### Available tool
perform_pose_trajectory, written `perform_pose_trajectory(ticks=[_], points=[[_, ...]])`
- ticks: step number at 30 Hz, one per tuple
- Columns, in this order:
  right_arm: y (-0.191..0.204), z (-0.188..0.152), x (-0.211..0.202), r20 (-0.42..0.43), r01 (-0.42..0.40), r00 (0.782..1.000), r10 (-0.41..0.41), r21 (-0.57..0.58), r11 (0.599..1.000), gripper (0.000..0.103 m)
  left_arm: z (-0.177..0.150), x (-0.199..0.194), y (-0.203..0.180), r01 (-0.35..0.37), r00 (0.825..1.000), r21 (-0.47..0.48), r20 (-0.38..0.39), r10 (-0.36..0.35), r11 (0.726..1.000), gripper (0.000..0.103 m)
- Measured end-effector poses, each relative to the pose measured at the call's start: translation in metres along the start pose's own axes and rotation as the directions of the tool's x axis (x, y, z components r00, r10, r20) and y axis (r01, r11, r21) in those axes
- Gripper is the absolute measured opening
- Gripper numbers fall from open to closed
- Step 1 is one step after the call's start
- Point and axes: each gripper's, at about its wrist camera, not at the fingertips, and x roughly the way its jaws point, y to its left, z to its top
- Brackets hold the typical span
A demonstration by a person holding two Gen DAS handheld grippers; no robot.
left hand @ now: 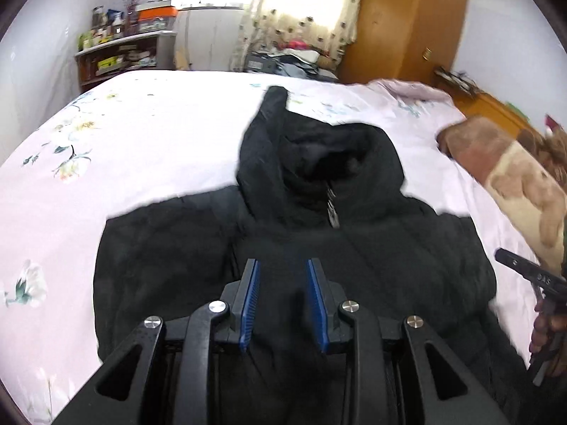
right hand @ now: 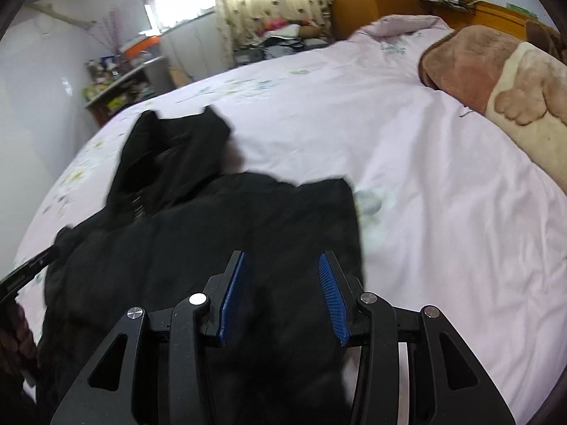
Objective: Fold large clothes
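Note:
A black hooded padded jacket [left hand: 319, 233] lies front up on a bed covered with a pale pink floral sheet [left hand: 141, 141]. Its hood points away and its zip pull shows at the collar. My left gripper [left hand: 283, 265] is open and empty, hovering over the jacket's chest. My right gripper [right hand: 281, 258] is open and empty over the jacket [right hand: 212, 233] near its right side. The right gripper's handle and the hand holding it show at the right edge of the left wrist view [left hand: 538, 276].
A brown and cream plush blanket [right hand: 503, 81] lies at the bed's right side by a wooden headboard [right hand: 496, 10]. A shelf with clutter [left hand: 117, 53], a curtained window [left hand: 308, 3] and a wooden wardrobe [left hand: 407, 17] stand beyond the bed.

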Motion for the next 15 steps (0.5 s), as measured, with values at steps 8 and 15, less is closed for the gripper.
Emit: perform_pose_trajectory(ticks=[8,15], points=[[0.010,-0.031,0.043,-0.128,0.047,0.991,-0.050,-0.026,0.999,0.044,-0.021,0.049,0.021,-0.019,0.990,-0.095,-0.144,0.005,0.995,0.031],[0.016,-0.021,0.010,-0.061,0.054,0.997,-0.056,-0.032,0.998,0.044,-0.012,0.015,0.025,-0.062,0.995,-0.022,-0.074,0.060,0.998,0.031]])
